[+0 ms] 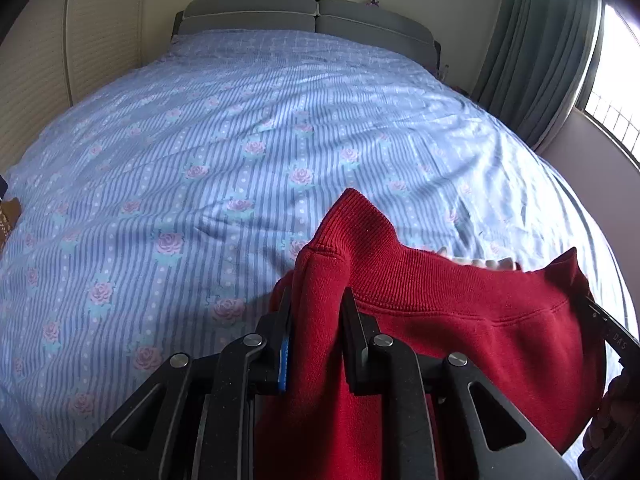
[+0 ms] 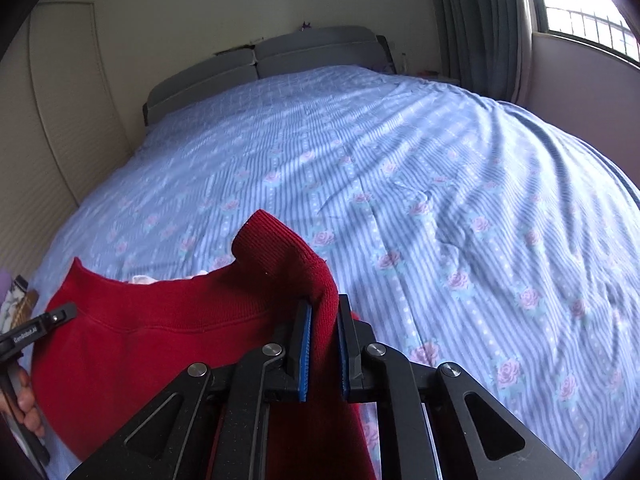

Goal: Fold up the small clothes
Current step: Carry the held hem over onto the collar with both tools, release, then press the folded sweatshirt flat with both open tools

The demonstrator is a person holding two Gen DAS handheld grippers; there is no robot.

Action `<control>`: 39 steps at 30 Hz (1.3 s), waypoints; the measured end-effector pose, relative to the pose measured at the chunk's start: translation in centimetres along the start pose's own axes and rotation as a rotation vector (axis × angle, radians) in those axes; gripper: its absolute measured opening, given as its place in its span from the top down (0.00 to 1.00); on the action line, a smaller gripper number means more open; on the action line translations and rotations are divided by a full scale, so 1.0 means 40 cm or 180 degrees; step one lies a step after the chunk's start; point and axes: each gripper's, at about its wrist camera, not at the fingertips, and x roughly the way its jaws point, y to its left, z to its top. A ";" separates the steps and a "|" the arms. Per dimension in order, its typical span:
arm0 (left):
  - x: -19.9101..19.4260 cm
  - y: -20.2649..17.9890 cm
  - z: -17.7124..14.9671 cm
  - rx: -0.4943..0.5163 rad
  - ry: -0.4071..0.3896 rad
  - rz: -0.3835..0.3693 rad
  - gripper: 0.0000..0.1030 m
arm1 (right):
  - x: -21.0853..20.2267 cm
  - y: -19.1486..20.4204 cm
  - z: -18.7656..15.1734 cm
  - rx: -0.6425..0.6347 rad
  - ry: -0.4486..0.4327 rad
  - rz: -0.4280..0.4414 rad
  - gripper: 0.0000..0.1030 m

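Garment: a small red sweater (image 1: 460, 320), held up by its ribbed edge between the two grippers, the rest hanging below them toward the bed (image 1: 200, 160).
Left gripper (image 1: 316, 320): its fingers are closed on a bunched corner of the ribbed band, which pokes up past the fingertips.
Right gripper (image 2: 324, 320): its fingers are pinched tight on the other corner of the band; a hump of ribbing stands just beyond the tips.
Span between the fingers: the band sags in a shallow curve, and a strip of white shows just behind it, perhaps an inner layer or label; the view is too poor to say.
Step in hand: by my reading, the sweater is being presented for laying out flat before the first fold.
Doing it well: draw the two grips apart until the band runs straight, keep both at one height, then lower the hanging body onto the sheet ahead of the fingers so that it lands without creases.
Risk: the thick bunch in the left fingers may slip if pulled hard.
Surface: a blue striped sheet with pink roses, softly rumpled, spreading wide beyond the fingers.
Room: grey headboard (image 1: 308, 20) at the far end, pale panelled wall to the left, grey curtain (image 2: 480, 20) and bright window (image 2: 580, 4) to the right.
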 end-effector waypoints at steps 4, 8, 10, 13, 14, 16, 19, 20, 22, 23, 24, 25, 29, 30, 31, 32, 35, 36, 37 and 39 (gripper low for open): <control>-0.003 -0.013 -0.009 0.0090 0.0011 0.0068 0.73 | 0.054 -0.009 -0.023 0.0032 0.0203 -0.0026 0.88; -0.058 -0.042 -0.003 0.0170 -0.0105 0.0115 0.67 | 0.028 -0.004 -0.012 0.0048 0.0153 -0.0127 0.65; -0.095 -0.076 -0.002 0.0300 -0.0244 0.0162 0.60 | -0.005 -0.001 -0.007 0.0078 0.0038 -0.0224 0.62; -0.145 -0.124 -0.013 0.0458 -0.0421 0.0235 0.47 | -0.050 0.020 -0.009 0.0051 -0.0089 -0.0258 0.62; -0.158 -0.136 -0.017 0.0482 -0.0471 0.0248 0.46 | -0.065 0.034 -0.011 0.0005 -0.0142 -0.0273 0.62; -0.182 -0.164 -0.034 0.0538 -0.0577 0.0179 0.37 | -0.094 0.067 -0.021 -0.0110 -0.0252 -0.0332 0.62; -0.155 -0.205 -0.054 0.0725 -0.0499 0.0048 0.35 | -0.115 0.113 -0.034 -0.0267 -0.0322 -0.0218 0.51; -0.136 -0.209 -0.057 0.0743 -0.0446 0.0035 0.35 | -0.112 0.129 -0.039 -0.0328 -0.0311 -0.0203 0.48; -0.087 -0.195 -0.059 0.0659 -0.0271 0.0037 0.35 | -0.091 0.151 -0.049 -0.0447 -0.0223 -0.0221 0.44; -0.068 -0.183 -0.057 0.0592 -0.0194 0.0026 0.35 | -0.075 0.156 -0.052 -0.0476 -0.0153 -0.0245 0.43; -0.049 -0.167 -0.056 0.0516 -0.0126 0.0014 0.32 | -0.058 0.154 -0.055 -0.0473 -0.0071 -0.0252 0.43; -0.033 -0.147 -0.057 0.0441 -0.0093 0.0005 0.29 | -0.044 0.146 -0.059 -0.0448 -0.0003 -0.0270 0.43; -0.011 -0.114 -0.059 0.0385 -0.0124 -0.0093 0.26 | 0.010 0.093 -0.074 -0.0216 0.0202 -0.0217 0.43; -0.003 -0.108 -0.058 0.0351 -0.0130 -0.0114 0.25 | 0.017 0.086 -0.077 -0.0190 0.0210 -0.0188 0.43; 0.002 -0.104 -0.060 0.0326 -0.0130 -0.0129 0.24 | 0.025 0.081 -0.079 -0.0186 0.0214 -0.0189 0.43; 0.010 -0.101 -0.059 0.0309 -0.0127 -0.0138 0.24 | 0.032 0.078 -0.082 -0.0182 0.0210 -0.0190 0.43; 0.018 -0.112 -0.060 0.0353 -0.0144 -0.0092 0.23 | 0.048 0.067 -0.084 -0.0112 0.0204 -0.0165 0.43; 0.013 -0.119 -0.059 0.0384 -0.0141 -0.0054 0.23 | 0.052 0.066 -0.082 -0.0097 0.0219 -0.0172 0.43; 0.005 -0.124 -0.058 0.0408 -0.0133 -0.0025 0.23 | 0.053 0.069 -0.079 -0.0099 0.0232 -0.0188 0.43; -0.020 -0.131 -0.060 0.0432 -0.0130 0.0024 0.23 | 0.040 0.081 -0.070 -0.0121 0.0255 -0.0247 0.43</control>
